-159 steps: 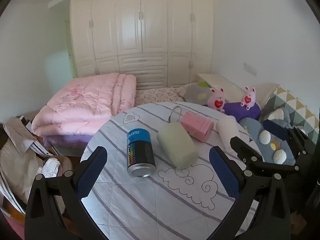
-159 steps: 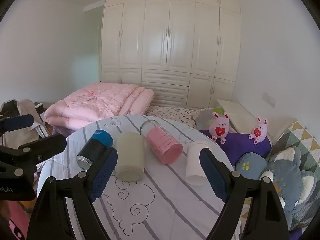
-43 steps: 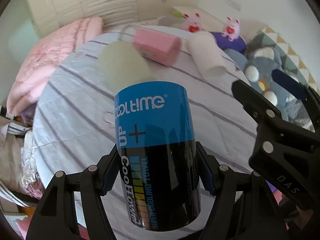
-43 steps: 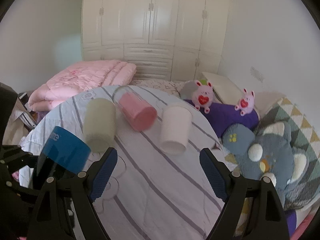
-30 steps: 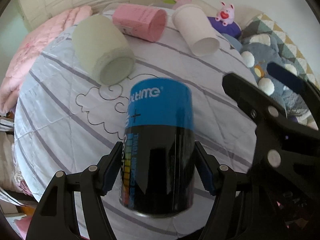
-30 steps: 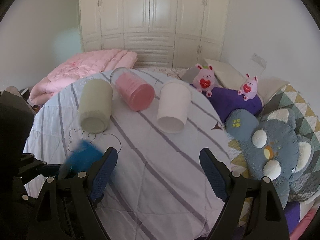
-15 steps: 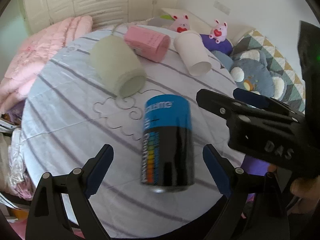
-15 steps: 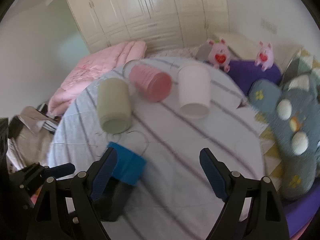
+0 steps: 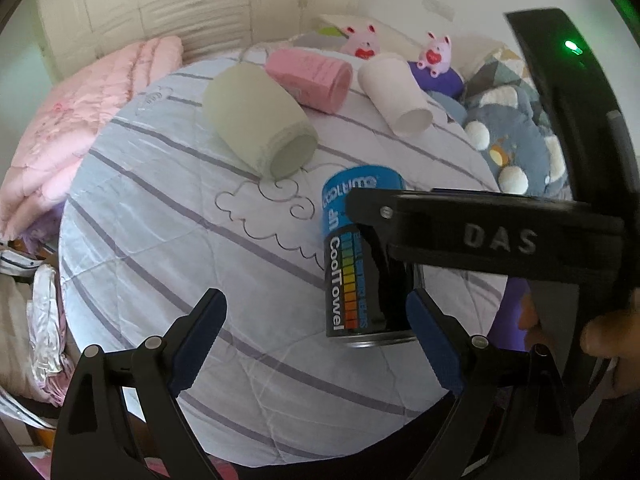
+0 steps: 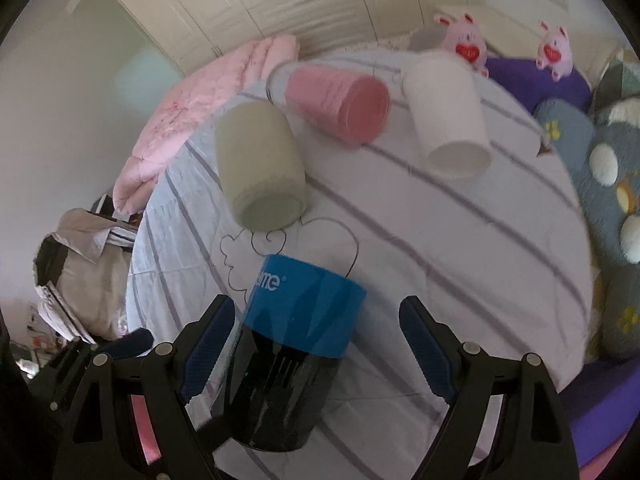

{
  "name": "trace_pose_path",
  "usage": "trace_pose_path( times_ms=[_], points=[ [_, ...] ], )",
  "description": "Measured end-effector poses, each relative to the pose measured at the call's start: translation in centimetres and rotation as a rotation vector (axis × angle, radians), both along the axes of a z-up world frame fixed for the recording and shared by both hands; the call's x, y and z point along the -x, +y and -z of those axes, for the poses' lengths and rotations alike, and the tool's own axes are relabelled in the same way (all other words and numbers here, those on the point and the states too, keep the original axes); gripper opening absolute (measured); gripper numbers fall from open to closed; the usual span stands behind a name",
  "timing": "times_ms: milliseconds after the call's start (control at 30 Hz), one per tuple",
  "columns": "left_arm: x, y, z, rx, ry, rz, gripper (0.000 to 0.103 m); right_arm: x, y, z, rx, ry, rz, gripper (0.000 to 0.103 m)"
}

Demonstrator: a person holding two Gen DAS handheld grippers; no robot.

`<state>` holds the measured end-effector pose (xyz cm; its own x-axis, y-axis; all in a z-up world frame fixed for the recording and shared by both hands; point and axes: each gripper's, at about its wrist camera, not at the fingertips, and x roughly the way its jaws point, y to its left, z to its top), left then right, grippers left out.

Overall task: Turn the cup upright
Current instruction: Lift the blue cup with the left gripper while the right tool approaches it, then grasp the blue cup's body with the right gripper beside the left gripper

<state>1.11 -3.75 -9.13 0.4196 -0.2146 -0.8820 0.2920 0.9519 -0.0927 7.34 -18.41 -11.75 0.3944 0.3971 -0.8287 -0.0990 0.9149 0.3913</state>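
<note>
Blue-and-black can-style cup (image 9: 362,256) standing upright on round bench (image 9: 160,240) with striped cloth, near front-right edge; blue band on top, metal rim at base, "CoolTowel" print down side. Contents not visible.

Left claw (image 9: 316,344) spread wide, holding nothing, blue pads (image 9: 200,332) either side of bare cloth; cup just ahead of right pad, apart from it. Right claw (image 10: 316,344) also spread, fingers flanking the cup low in its own view; gap showing on both sides, no contact visible. Right claw body crossing left wrist view in front of the cup, hiding part of it.

Three more containers lying on sides across far half of bench:
- Sage-green cup (image 9: 260,120), open mouth facing camera, inside looks empty.
- Pink cup (image 9: 310,78) behind it, near end facing camera, clear section at far end in right wrist view; contents cannot tell.
- White paper cup (image 9: 394,98) to the right, mouth toward camera, looks empty.

Green and pink touching or nearly so; white one apart.

Pink quilt (image 9: 68,128) folded at left beyond bench. Two pink plush toys (image 10: 466,42) on purple cushion behind. Grey-blue plush (image 9: 516,152) at right.
</note>
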Motion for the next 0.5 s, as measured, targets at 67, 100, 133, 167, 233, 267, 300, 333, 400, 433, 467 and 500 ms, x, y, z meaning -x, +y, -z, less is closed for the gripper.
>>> trace_pose_path(
  times_ms=[67, 100, 133, 167, 233, 267, 300, 333, 400, 433, 467, 500],
  points=[
    [0.0, 0.0, 0.2, 0.006, 0.003, 0.01, 0.094, -0.3, 0.2, 0.7, -0.005, 0.034, 0.006, 0.086],
    [-0.1, 0.0, 0.2, 0.012, 0.005, 0.011, 0.094, -0.5, 0.4, 1.0, -0.014, 0.049, 0.007, 0.086],
    [-0.1, 0.0, 0.2, 0.014, 0.005, 0.011, 0.094, -0.6, 0.5, 1.3, -0.019, 0.061, 0.007, 0.086],
    [-0.2, 0.0, 0.2, 0.014, 0.006, 0.012, 0.094, -0.7, 0.6, 1.5, -0.021, 0.069, 0.011, 0.086],
    [-0.3, 0.1, 0.1, 0.014, 0.001, 0.01, 0.094, -0.8, 0.8, 1.5, -0.018, 0.073, 0.007, 0.086],
    [-0.3, 0.2, 0.1, 0.016, 0.0, 0.011, 0.094, -0.9, 0.9, 1.6, -0.019, 0.079, 0.005, 0.086],
    [-0.3, 0.3, 0.1, 0.022, -0.001, 0.012, 0.094, -1.0, 1.1, 1.7, -0.028, 0.085, 0.005, 0.086],
    [-0.3, 0.4, 0.1, 0.024, -0.001, 0.01, 0.094, -1.0, 1.1, 1.7, -0.032, 0.092, 0.003, 0.086],
    [-0.4, 0.5, 0.1, 0.029, -0.009, 0.011, 0.094, -1.0, 1.3, 1.7, -0.031, 0.095, 0.005, 0.086],
    [-0.4, 0.6, 0.1, 0.028, -0.009, 0.012, 0.094, -1.0, 1.3, 1.8, -0.031, 0.097, 0.004, 0.086],
    [-0.4, 0.6, 0.1, 0.025, -0.01, 0.012, 0.094, -1.0, 1.5, 1.9, -0.03, 0.101, 0.001, 0.086],
    [-0.4, 0.6, 0.2, 0.021, -0.012, 0.012, 0.094, -1.1, 1.5, 2.0, -0.03, 0.103, 0.001, 0.086]
  ],
)
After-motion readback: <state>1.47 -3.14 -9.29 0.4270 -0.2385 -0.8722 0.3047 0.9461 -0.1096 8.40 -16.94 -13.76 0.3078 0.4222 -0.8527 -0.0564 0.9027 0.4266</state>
